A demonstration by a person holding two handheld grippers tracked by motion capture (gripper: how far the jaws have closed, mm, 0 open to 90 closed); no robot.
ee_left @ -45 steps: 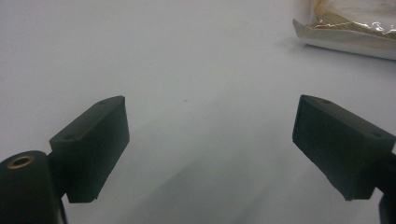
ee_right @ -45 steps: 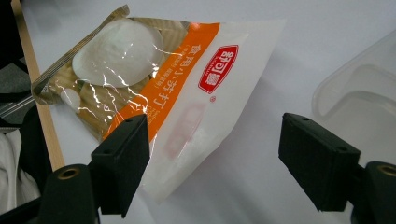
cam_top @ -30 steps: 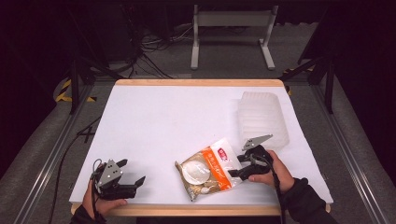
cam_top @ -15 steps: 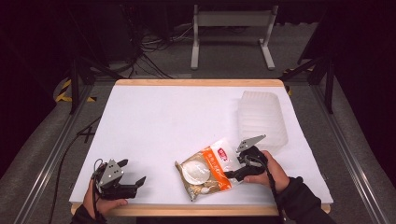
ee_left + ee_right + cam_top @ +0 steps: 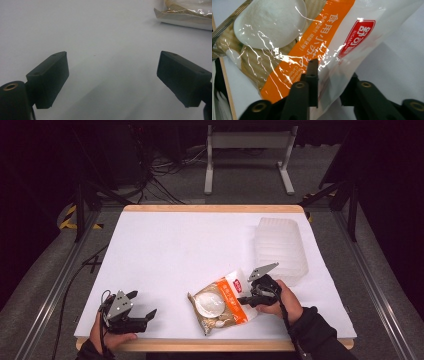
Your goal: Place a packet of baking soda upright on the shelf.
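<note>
Right tool (image 5: 243,300) clamped on snack bag (image 5: 220,303) edge, bag lying on counter (image 5: 190,245) just left of it. Left tool (image 5: 145,316) jaws wide apart, holding nothing, bag well off to its right.

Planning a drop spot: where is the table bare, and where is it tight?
Bare: the whole far-left sheet, from the table far edge down to the left gripper, and the middle strip left of the tray. Tight: near-right, where the right gripper clamps the bag beside the tray.
</note>
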